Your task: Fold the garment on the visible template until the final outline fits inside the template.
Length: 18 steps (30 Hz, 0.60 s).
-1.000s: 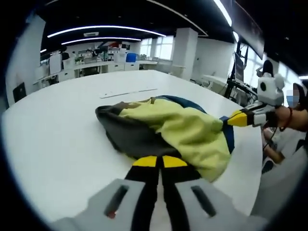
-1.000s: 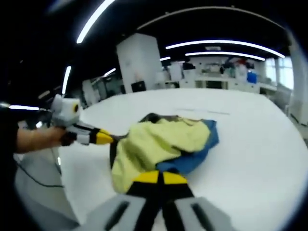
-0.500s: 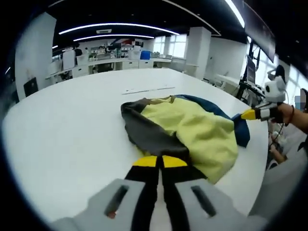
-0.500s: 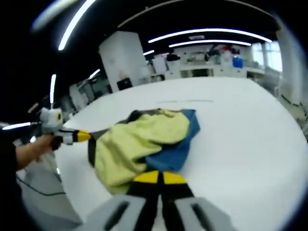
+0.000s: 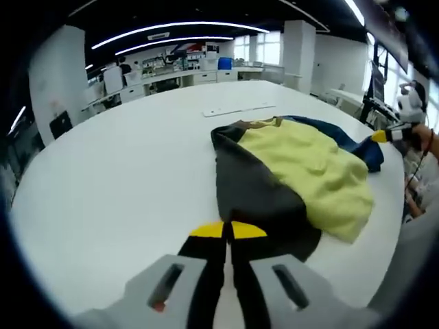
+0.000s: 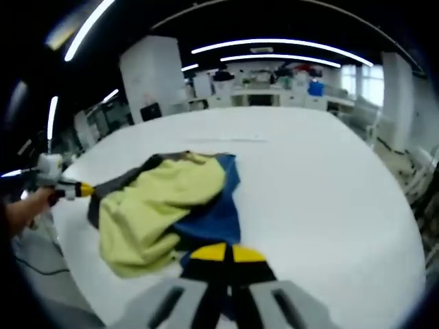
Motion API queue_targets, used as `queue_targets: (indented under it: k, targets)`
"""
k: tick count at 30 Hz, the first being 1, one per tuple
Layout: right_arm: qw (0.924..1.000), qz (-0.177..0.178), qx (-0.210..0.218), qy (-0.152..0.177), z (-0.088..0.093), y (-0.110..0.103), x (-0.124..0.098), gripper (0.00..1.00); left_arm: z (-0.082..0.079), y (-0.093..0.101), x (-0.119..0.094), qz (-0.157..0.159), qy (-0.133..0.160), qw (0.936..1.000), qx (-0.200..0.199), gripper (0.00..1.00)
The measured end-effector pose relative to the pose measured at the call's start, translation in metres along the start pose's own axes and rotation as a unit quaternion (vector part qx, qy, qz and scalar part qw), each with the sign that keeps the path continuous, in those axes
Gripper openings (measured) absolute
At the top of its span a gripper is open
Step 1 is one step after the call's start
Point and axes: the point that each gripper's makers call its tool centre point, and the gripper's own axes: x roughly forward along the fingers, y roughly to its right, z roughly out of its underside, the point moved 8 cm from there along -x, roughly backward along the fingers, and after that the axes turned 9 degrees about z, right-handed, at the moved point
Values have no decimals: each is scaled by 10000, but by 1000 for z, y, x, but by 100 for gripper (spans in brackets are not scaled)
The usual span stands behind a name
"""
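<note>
The garment (image 5: 288,178) lies on the big white table (image 5: 123,178), close to the table's near edge, where the person stands. It is yellow in the middle, with a dark grey sleeve on one side and a blue sleeve on the other. The left gripper (image 5: 228,230) has its jaws closed on the grey sleeve end. The right gripper (image 6: 221,253) has its jaws closed on the blue sleeve end. The cloth is being held out wide, but the yellow part is bumpy and wrinkled. No neat fold looks done. A thin pale strip (image 5: 239,110) lies farther in on the table; it may be part of the template, but it is too small to tell. Nearly all the folding is left to do.
</note>
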Motion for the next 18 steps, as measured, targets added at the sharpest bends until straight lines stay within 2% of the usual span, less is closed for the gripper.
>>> queue_targets:
  k: [4, 7, 18]
  targets:
    - [9997, 242, -23, -40, 1, 15, 2, 0, 6, -12, 0, -172, -137, 9997, -60, 0]
    - [9990, 443, -67, -56, 1, 24, 4, 0, 9, -25, -1, -254, -124, 9994, -179, 0]
    - [9940, 954, -503, -182, -3, 52, 17, 0, 14, -54, -2, -544, -445, 9975, -93, 0]
